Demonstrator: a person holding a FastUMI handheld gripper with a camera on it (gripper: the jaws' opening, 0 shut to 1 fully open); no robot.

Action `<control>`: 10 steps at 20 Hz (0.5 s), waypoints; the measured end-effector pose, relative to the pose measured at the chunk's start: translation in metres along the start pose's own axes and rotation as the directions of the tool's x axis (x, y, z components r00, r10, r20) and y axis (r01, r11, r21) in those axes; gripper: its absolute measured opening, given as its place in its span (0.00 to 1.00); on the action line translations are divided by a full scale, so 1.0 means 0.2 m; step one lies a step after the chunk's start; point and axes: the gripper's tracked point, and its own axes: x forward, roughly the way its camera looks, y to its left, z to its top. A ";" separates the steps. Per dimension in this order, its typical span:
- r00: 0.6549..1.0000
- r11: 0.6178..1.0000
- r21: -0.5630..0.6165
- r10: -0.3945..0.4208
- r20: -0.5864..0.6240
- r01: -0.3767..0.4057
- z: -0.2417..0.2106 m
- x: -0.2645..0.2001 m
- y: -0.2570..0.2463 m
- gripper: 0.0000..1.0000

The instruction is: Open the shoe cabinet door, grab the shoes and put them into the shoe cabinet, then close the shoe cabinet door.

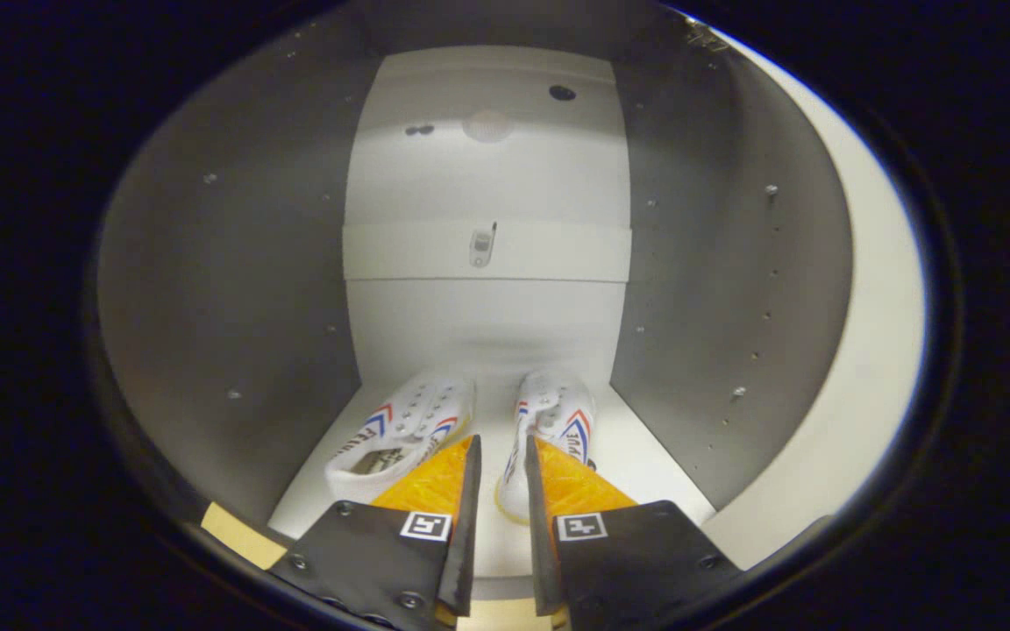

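White canvas shoes, a pair with red-blue side stripes, sit side by side on the bottom shelf inside the shoe cabinet, toes toward the back panel. Tongs just in front, fingers nearly closed with a narrow gap, gripping nothing. Grey side walls beyond, small bracket on the back panel.

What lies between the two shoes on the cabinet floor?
Bare cabinet floor in the gripper view: the left shoe and right shoe lie apart. The gripper is nearly closed, holding nothing.
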 end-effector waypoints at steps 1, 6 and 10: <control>1.000 1.000 0.007 -0.001 0.017 0.001 0.01 -0.07 0.01 0.29; 0.996 0.999 0.035 -0.024 0.084 0.021 0.07 -0.44 -0.02 0.29; 0.991 0.998 0.043 -0.045 0.127 0.040 0.09 -0.71 -0.07 0.29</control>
